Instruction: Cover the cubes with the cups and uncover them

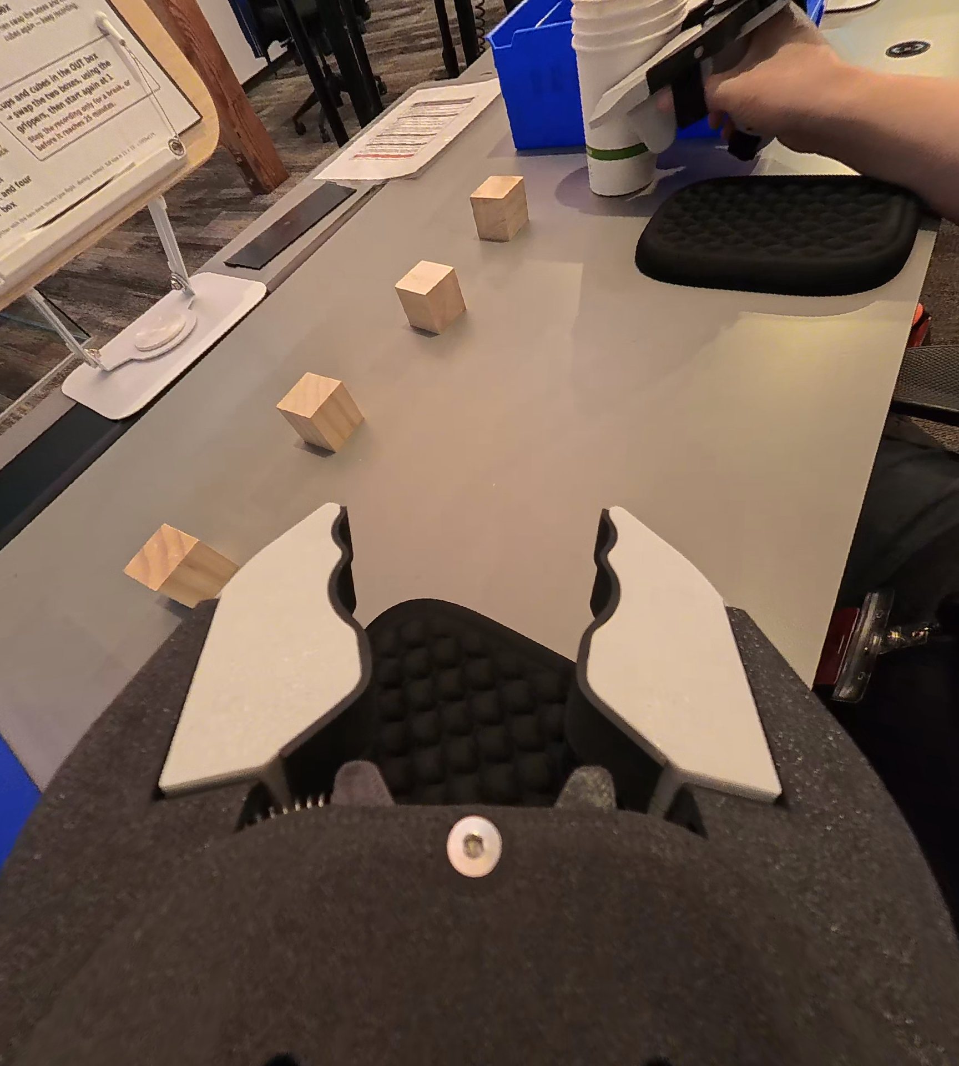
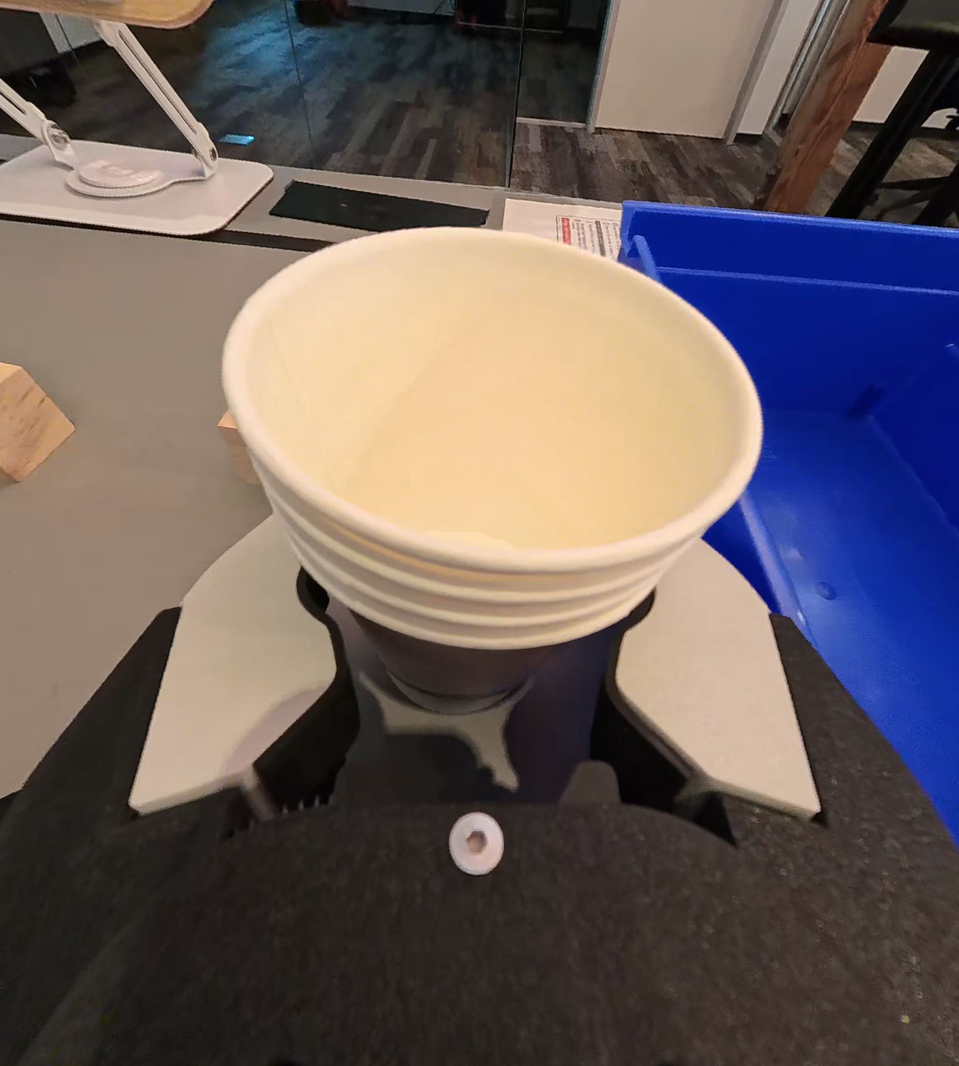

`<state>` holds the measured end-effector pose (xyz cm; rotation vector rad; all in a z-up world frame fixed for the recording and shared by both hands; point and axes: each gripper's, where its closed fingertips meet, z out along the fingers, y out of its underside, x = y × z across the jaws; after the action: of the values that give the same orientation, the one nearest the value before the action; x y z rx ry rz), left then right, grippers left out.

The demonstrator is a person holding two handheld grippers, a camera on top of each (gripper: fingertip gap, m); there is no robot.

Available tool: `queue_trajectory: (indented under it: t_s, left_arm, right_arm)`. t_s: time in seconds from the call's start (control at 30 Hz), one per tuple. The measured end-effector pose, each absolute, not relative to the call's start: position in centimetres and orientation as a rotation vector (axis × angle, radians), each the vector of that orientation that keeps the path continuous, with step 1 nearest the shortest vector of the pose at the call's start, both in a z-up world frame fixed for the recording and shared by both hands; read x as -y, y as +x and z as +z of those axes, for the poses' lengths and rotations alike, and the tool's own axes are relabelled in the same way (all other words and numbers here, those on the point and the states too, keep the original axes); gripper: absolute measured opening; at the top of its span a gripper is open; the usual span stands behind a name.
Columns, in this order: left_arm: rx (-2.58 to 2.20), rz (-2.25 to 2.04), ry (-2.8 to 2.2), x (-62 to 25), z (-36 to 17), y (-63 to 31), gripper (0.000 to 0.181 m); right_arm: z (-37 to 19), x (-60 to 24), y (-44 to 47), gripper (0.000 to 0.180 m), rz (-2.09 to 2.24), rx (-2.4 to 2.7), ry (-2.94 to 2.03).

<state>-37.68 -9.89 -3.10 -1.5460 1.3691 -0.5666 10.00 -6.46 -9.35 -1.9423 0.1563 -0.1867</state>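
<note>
Table [image 1: 523, 461]: plain matte grey. Four cubes [image 1: 320, 410]: pale natural wood, faint grain. Stack of cups [image 2: 494, 438]: cream-white inside and at the rims; lowest cup white with a green band [image 1: 618, 153]. Bin [image 2: 869, 404]: solid bright blue. Pad [image 1: 783, 231]: black, quilted honeycomb pattern. Left gripper [image 1: 474, 554]: light grey finger plates, black speckled body. Stand [image 1: 166, 340]: white base, light wood board.
</note>
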Motion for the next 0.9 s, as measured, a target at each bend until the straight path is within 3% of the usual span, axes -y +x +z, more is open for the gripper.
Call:
queue_trajectory:
  t_s: [0.77,0.9]
  left_arm:
    - [-1.404,-0.578,-1.543,10.7,-3.6,-36.9,0.08]
    - [-1.41,-0.581,-1.542,10.7,-3.7,-36.8,0.08]
  right_arm:
    - [-9.9,9.0,7.5,0.101,-0.015,-0.079,-1.954]
    - [-9.8,9.1,7.1,0.091,0.02,-0.054,-1.94]
